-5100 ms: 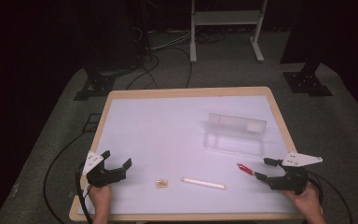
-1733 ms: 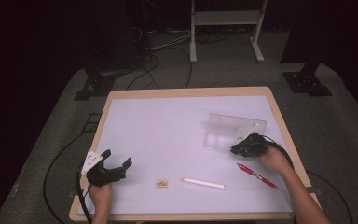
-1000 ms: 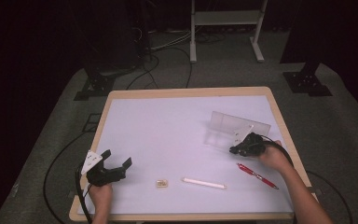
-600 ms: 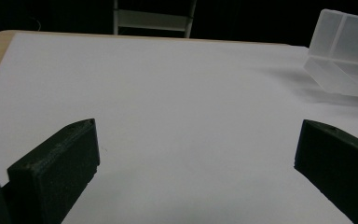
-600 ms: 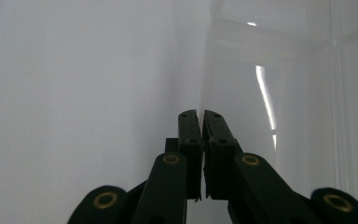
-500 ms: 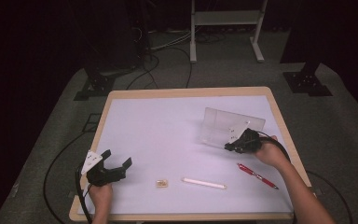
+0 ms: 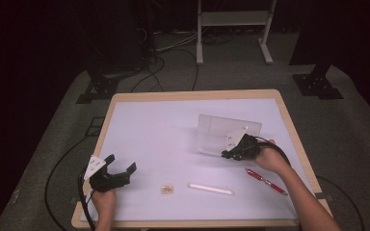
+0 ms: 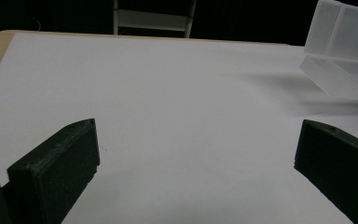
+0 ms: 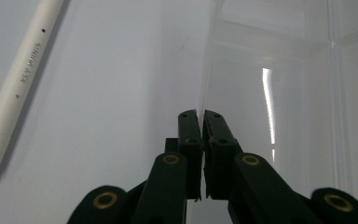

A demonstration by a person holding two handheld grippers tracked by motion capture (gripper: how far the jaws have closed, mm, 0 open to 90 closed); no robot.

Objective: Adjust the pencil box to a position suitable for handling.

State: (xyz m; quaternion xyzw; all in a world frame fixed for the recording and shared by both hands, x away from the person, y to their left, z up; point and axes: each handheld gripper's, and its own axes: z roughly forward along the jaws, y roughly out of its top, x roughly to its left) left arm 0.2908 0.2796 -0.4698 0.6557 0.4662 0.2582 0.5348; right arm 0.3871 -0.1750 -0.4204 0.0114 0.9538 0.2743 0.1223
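right fingers clamp the clear box wall, its edges faint; left fingers apart.

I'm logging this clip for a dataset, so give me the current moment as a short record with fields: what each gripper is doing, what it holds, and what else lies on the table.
right gripper: shut on the wall of the clear plastic box, which is tipped up on the table
left gripper: open, nothing between its jaws, near the table's front left corner
red pen: lying flat beside the person's right hand
white pen: lying flat near the front edge
small tan item: left of the white pen, too small to identify
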